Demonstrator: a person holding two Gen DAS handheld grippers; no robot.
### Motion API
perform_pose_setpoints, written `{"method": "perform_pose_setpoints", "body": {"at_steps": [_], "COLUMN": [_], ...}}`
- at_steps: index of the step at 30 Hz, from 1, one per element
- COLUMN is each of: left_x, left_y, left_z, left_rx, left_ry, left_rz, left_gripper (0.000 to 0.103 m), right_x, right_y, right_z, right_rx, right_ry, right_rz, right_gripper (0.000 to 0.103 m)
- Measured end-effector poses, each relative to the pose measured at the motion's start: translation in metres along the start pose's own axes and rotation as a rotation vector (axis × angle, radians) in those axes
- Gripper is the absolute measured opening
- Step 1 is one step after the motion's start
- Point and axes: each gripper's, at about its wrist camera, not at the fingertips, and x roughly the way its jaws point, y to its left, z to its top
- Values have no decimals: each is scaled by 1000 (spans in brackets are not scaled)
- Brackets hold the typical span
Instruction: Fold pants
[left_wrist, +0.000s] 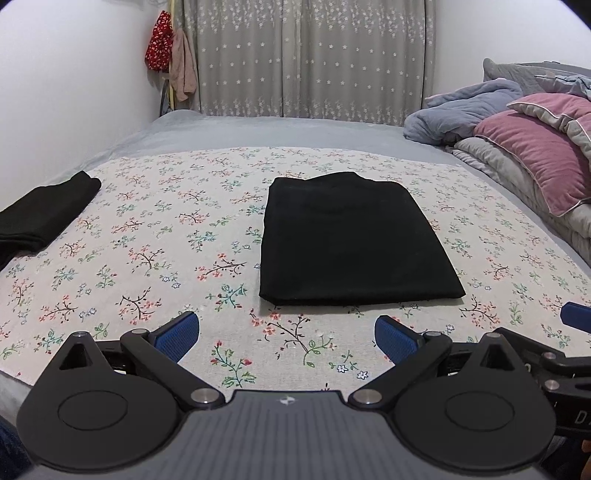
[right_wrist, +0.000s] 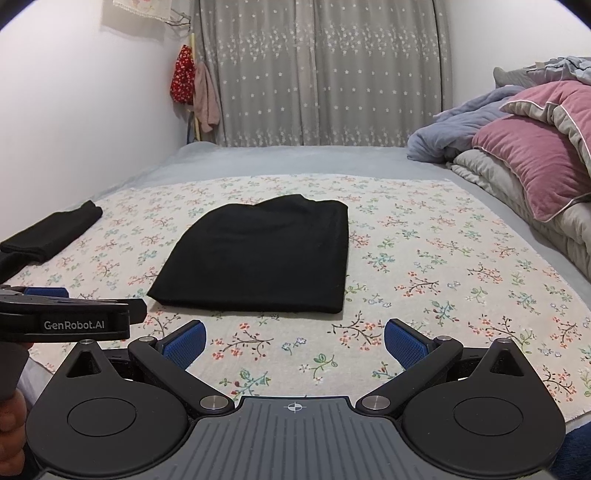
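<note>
Though the black fabric pants (left_wrist: 354, 240) already lie folded into a flat rectangle mid-bed on the floral cotton sheet (left_wrist: 147, 258), both the left gripper (left_wrist: 287, 338) and right gripper (right_wrist: 294, 341) hover spread and empty near its near edge; a careless pinch could drag the layers askew.

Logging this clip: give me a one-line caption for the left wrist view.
Open left gripper hovers short of folded black pants on a floral cloth; another black garment lies far left.
</note>
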Motion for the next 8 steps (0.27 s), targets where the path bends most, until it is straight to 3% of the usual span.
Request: {"method": "perform_pose_setpoints", "body": {"at_steps": [8], "left_x": [2], "left_y": [1], "left_z": [0], "left_rx": [-6], "left_ry": [18], "left_rz": [12], "left_gripper": [102], "right_x": [0], "right_y": [0], "right_z": [0], "right_rx": [-3], "right_ry": [-1], "right_rz": [2], "right_gripper": [103]}}
